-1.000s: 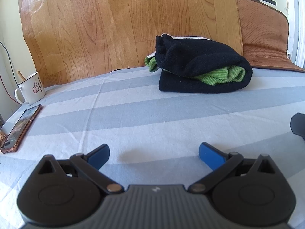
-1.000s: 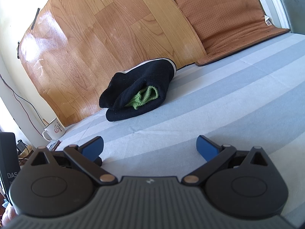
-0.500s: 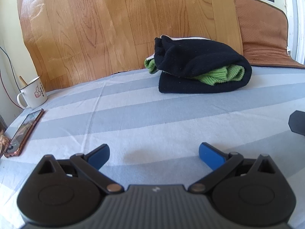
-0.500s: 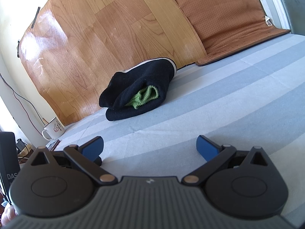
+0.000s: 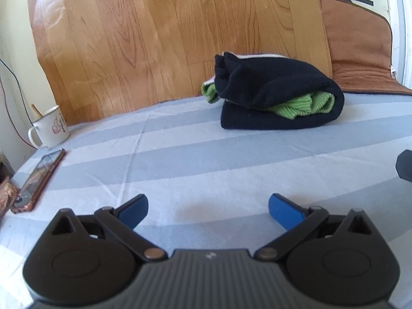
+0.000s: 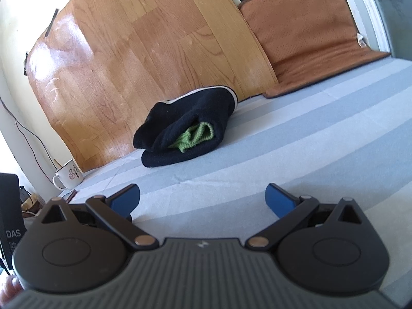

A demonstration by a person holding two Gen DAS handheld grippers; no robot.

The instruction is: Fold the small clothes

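Observation:
A folded bundle of small clothes (image 5: 278, 95) lies at the far side of the blue-and-white striped cloth (image 5: 206, 159): a black garment wrapped around a green knit one (image 5: 303, 105). It also shows in the right wrist view (image 6: 185, 139). My left gripper (image 5: 208, 211) is open and empty, low over the cloth, well short of the bundle. My right gripper (image 6: 202, 198) is open and empty too, also short of the bundle. A dark part of the right gripper (image 5: 404, 166) shows at the left view's right edge.
A white enamel mug (image 5: 49, 128) and a phone (image 5: 38, 180) lie at the cloth's left edge. A wood-grain panel (image 5: 180, 33) leans behind the bundle, with a brown mat (image 5: 358, 51) to its right. A black box marked DAS (image 6: 10, 219) stands at the left.
The left gripper has tilted and backed off slightly, so the bundle sits a little lower in its view. The right gripper has risen a bit. Both stay open; the bundle has not moved.

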